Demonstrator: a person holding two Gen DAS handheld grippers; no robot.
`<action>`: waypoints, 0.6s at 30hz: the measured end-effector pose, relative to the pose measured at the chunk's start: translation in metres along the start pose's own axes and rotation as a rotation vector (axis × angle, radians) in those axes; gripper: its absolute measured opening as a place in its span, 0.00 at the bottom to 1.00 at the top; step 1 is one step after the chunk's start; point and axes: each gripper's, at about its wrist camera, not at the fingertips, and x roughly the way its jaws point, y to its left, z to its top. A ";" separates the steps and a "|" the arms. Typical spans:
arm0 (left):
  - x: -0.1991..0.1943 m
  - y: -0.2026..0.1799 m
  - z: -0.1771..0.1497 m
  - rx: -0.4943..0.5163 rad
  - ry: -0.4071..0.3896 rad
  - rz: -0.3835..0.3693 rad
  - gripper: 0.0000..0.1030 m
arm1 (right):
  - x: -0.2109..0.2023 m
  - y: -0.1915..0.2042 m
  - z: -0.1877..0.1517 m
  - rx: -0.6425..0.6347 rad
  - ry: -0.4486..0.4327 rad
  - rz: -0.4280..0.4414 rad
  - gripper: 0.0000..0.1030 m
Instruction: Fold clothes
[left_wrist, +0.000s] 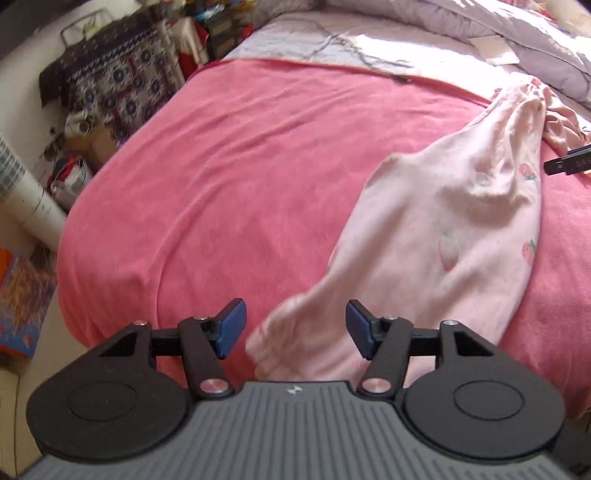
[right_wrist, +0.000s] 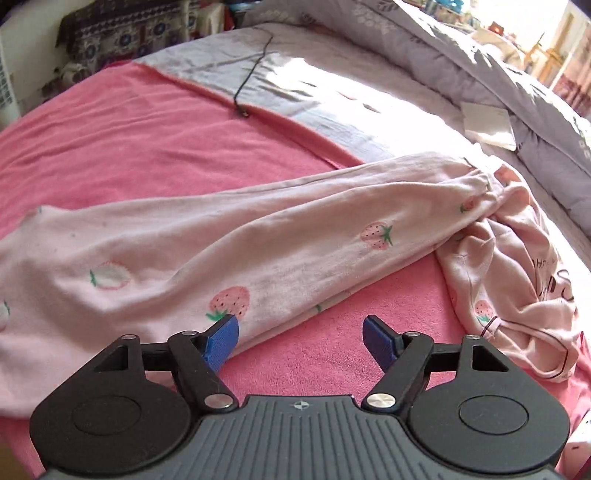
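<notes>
Pale pink trousers with a strawberry print (left_wrist: 454, 236) lie stretched across the pink blanket (left_wrist: 236, 173). My left gripper (left_wrist: 295, 328) is open and empty just over the cuffed leg end (left_wrist: 280, 339), which lies between the jaws. In the right wrist view the trousers (right_wrist: 229, 251) run from lower left to upper right. My right gripper (right_wrist: 301, 341) is open and empty at their near edge, over bare blanket. Its tip shows at the right edge of the left wrist view (left_wrist: 570, 162). A crumpled pink top (right_wrist: 517, 280) lies bunched at the trousers' waist end.
A grey quilt (right_wrist: 480, 66) with a white paper (right_wrist: 487, 123) on it lies at the bed's far side. A black cable (right_wrist: 251, 74) crosses the grey sheet. Cluttered boxes and a patterned cloth (left_wrist: 118, 77) stand beyond the bed's left edge.
</notes>
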 end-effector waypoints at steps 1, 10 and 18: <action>0.005 -0.007 0.017 0.028 -0.029 -0.022 0.61 | 0.010 -0.007 0.003 0.106 0.009 0.013 0.52; 0.089 -0.102 0.132 0.167 -0.126 -0.176 0.62 | 0.067 -0.042 0.010 0.533 0.037 0.046 0.29; 0.140 -0.136 0.174 0.221 -0.103 0.011 0.60 | 0.053 -0.078 -0.019 0.720 0.004 0.027 0.24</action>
